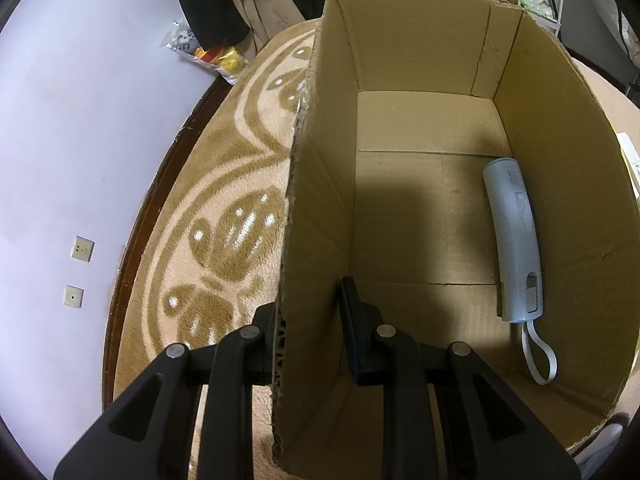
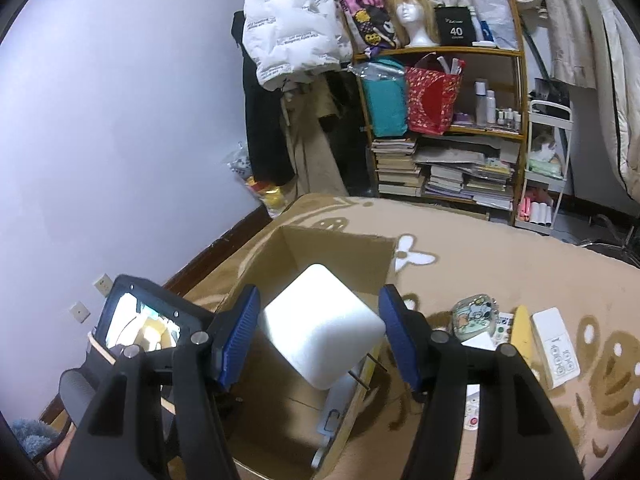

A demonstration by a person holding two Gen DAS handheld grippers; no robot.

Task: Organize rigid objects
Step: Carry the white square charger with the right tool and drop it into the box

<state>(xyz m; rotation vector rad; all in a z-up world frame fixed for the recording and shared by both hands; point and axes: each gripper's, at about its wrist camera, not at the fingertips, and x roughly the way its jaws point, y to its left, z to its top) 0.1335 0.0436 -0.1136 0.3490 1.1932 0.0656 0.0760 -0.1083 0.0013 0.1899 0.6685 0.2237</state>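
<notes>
A patterned tan rug (image 1: 224, 184) covers the floor, and on it stands an open cardboard box (image 1: 400, 40), the landmark here. In the left wrist view the box fills most of the frame, its long axis running away from the camera.

The left claw (image 1: 308, 312) straddles the box's near left wall: one black finger is outside the wall, the other inside. Whether the fingers actually pinch the wall cannot be told.

Inside the box, a grey tube (image 1: 514, 236) lies flat on the bottom against the right wall. Its long axis runs along that wall, the plain end pointing to the far wall and the strap end with a white loop (image 1: 538, 356) toward the near wall.

In the right wrist view the right claw (image 2: 318, 332) is above the box, its blue-padded fingers (image 2: 236, 336) spread wide around a white cube (image 2: 320, 328). The cube is tilted, one corner pointing down into the box; the right pad touches it, the left stands just apart.

Right of the box on the rug lie a white pack (image 2: 554, 344), a yellow strip (image 2: 522, 332) and a small pictured case (image 2: 476, 316).
</notes>
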